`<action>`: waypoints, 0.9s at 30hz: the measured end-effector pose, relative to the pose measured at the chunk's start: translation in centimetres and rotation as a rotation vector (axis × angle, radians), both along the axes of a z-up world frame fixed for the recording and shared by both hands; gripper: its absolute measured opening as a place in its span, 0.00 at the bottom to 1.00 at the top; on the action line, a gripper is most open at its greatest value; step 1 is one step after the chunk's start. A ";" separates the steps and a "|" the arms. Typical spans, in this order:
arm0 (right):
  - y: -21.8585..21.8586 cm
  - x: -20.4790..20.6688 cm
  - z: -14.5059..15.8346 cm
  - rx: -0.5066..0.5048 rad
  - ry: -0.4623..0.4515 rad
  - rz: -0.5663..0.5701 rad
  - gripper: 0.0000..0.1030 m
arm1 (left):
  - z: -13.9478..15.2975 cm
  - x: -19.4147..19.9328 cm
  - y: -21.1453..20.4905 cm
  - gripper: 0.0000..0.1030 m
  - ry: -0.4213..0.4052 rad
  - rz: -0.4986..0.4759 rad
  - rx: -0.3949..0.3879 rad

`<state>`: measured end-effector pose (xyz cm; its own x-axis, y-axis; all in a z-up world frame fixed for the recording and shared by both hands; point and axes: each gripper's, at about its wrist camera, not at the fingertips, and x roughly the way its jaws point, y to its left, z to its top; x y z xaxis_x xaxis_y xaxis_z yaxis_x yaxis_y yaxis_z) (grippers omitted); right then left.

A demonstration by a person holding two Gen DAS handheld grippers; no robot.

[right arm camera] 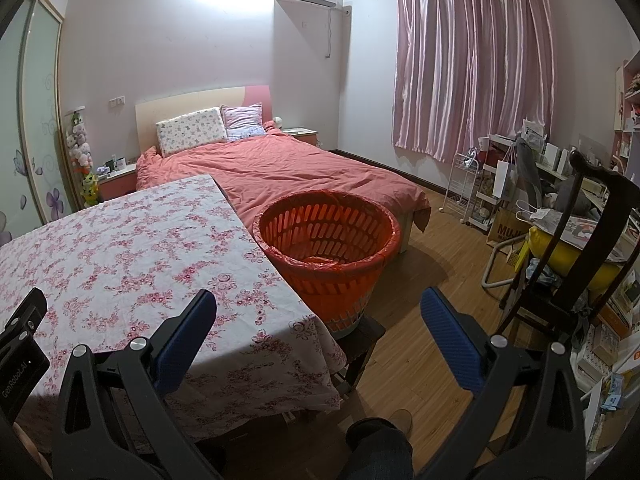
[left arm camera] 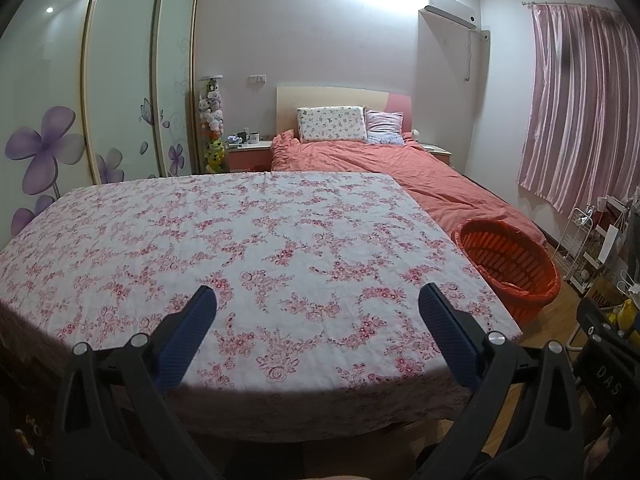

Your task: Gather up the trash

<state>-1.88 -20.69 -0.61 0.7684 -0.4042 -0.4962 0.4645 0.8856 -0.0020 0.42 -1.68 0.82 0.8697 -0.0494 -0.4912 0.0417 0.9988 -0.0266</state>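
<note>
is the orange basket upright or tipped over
Upright. The orange basket stands beside the floral-cloth table with its rim on top and opening facing up; it seems to rest on a dark stool.

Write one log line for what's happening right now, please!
left tool: open, holds nothing | right tool: open, holds nothing | table: no trash seen | orange basket: beside table, red liner, something orange at bottom

The left tongs (left arm camera: 318, 300) have matte black plastic arms with triangular cut-outs, round silver screw heads at the pivots, and ribbed blue fingers (left arm camera: 188, 336). The right tongs (right arm camera: 318, 304) are built alike; their black body carries white "DAS" lettering. The person wears dark trousers (right arm camera: 380, 452) and a brown shoe (right arm camera: 400, 420).
</note>
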 end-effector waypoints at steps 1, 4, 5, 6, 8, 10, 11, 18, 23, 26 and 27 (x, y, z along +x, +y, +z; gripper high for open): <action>0.0 0.0 0.0 0.000 0.000 0.000 0.98 | 0.0 0.0 0.0 0.96 0.000 0.000 0.000; 0.0 0.0 0.0 0.000 0.000 0.000 0.98 | 0.0 0.0 0.0 0.96 0.000 0.000 0.000; 0.0 0.0 0.0 0.000 0.000 0.000 0.98 | 0.0 0.0 0.0 0.96 0.000 0.000 0.000; 0.0 0.0 0.0 0.000 0.000 0.000 0.98 | 0.0 0.0 0.0 0.96 0.001 0.000 0.000; 0.0 0.0 0.0 0.000 0.000 0.000 0.98 | 0.0 0.0 0.0 0.96 0.000 0.000 0.000; 0.0 0.0 0.0 0.000 0.000 0.000 0.98 | 0.0 0.0 0.0 0.96 0.001 0.000 0.000; 0.0 0.0 0.0 0.000 0.000 0.000 0.98 | 0.0 0.0 0.0 0.96 0.000 0.000 0.000; -0.1 0.0 0.0 0.000 0.000 0.000 0.98 | -0.2 -0.1 0.1 0.96 0.004 0.002 0.001; -0.1 0.0 0.0 0.000 0.000 0.000 0.98 | -0.1 -0.1 0.1 0.96 0.003 0.001 0.002; -0.1 0.0 0.0 0.000 -0.001 0.000 0.98 | -0.1 0.0 0.0 0.96 0.004 0.002 0.001; -0.1 0.0 0.0 0.000 -0.001 0.000 0.98 | -0.1 0.0 0.1 0.96 0.003 0.002 0.001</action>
<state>-1.89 -20.77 -0.62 0.7688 -0.4040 -0.4957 0.4643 0.8857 -0.0018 0.39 -1.62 0.68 0.8680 -0.0470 -0.4942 0.0395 0.9989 -0.0256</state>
